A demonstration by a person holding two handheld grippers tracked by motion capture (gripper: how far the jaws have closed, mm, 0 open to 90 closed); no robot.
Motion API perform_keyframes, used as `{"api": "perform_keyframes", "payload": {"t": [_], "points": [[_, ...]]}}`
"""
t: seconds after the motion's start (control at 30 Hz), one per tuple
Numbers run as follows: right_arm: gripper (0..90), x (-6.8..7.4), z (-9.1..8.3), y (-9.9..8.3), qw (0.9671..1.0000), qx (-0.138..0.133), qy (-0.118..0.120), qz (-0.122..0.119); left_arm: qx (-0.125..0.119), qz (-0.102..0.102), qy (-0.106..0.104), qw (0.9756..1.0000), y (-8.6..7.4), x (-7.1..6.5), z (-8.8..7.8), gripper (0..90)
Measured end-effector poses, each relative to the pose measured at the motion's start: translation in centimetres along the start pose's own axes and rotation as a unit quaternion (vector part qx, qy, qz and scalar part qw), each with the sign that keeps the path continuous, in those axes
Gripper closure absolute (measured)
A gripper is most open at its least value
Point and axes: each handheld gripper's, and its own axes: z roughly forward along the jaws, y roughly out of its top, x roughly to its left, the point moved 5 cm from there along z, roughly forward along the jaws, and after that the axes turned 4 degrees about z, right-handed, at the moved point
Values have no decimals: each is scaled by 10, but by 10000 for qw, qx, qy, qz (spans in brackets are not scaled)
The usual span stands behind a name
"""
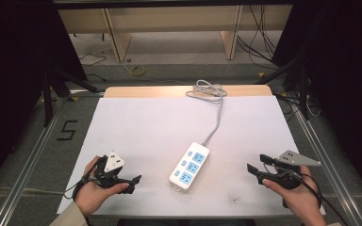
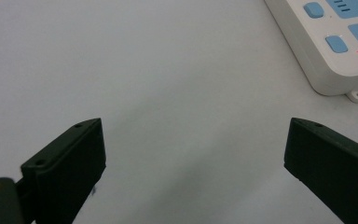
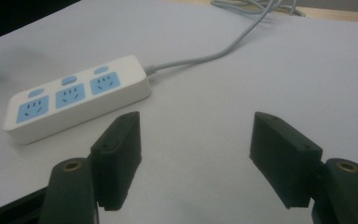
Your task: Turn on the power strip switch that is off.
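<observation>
High view: white power strip [image 1: 190,165] with three blue sockets and three blue switches lies near the front middle of the white bench [image 1: 136,127], grey cord [image 1: 215,120] running to the far edge; no readable writing. Left tool [image 1: 131,182] and right tool [image 1: 256,168] flank it, both jaws apart, holding nothing

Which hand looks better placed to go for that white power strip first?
Probably the right gripper: its open jaws already face the power strip, whose whole length lies ahead in the right gripper view. The left gripper is open too, but the strip sits off at its view's corner.
</observation>
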Motion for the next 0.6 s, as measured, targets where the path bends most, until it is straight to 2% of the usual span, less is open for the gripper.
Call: {"api": "perform_keyframes", "payload": {"t": [0.13, 0.4, 0.6], "points": [[381, 0, -1, -1, 10000, 43, -71, -7, 3, -1, 12, 10000, -1, 2, 0, 63], [572, -1, -2, 0, 9998, 115, -149, -80, -13, -58, 54, 10000, -2, 6, 0, 78], [642, -2, -1, 1, 9997, 88, -168, -139, -76, -78, 43, 9999, 1, 4, 0, 98]]}}
